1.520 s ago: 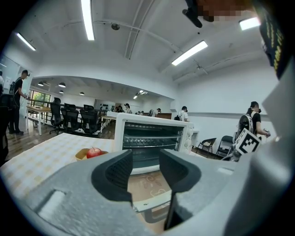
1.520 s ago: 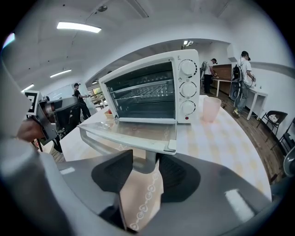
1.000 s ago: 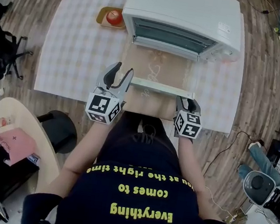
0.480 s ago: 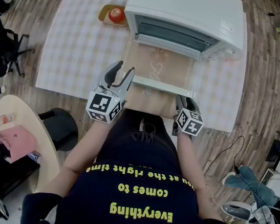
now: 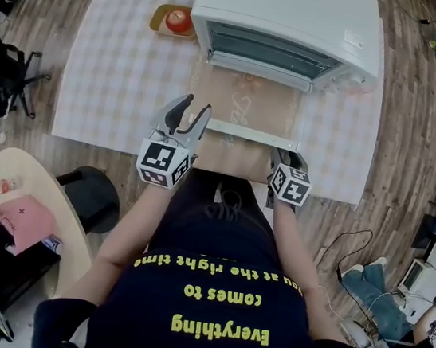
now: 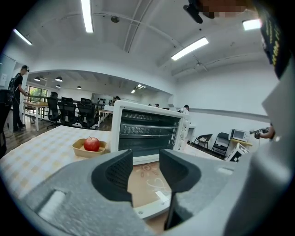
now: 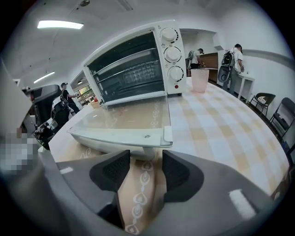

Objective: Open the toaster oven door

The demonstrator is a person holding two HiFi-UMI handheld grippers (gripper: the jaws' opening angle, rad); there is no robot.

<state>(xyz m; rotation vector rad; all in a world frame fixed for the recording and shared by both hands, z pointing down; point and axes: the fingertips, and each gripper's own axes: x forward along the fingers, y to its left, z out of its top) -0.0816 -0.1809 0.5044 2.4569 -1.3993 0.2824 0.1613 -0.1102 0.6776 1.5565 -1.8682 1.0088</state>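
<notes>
- Right gripper (image 7: 146, 168): jaws wide apart and just been opening. The pads press on nothing, and only the brown runner (image 7: 138, 196) shows in the gap between them.
- Door (image 7: 124, 117): swung fully down and lying flat and level, directly ahead of the right gripper. Its white front rim (image 7: 120, 137) sits just beyond and above this gripper's jaw tips.
- Toaster oven (image 7: 138, 64): behind the door and farther ahead of the right gripper. Its cavity is open and its wire rack can be seen. Three knobs (image 7: 173, 54) run in a column on its right side.
- Left gripper (image 6: 146, 170): jaws apart and empty. It hangs near the left end of the door's front rim, with the oven's open mouth straight ahead of it.
- Apple (image 6: 91, 144): ahead and to the left of the left gripper. It lies in a shallow tan tray (image 6: 79, 150) just beside the oven's left wall.
- Checked tablecloth (image 5: 119, 75): lies under the oven and tray, reaching out to the sides of both grippers.
- Pink cup (image 7: 199, 79): far ahead and to the right of the right gripper, past the oven's knob side.
</notes>
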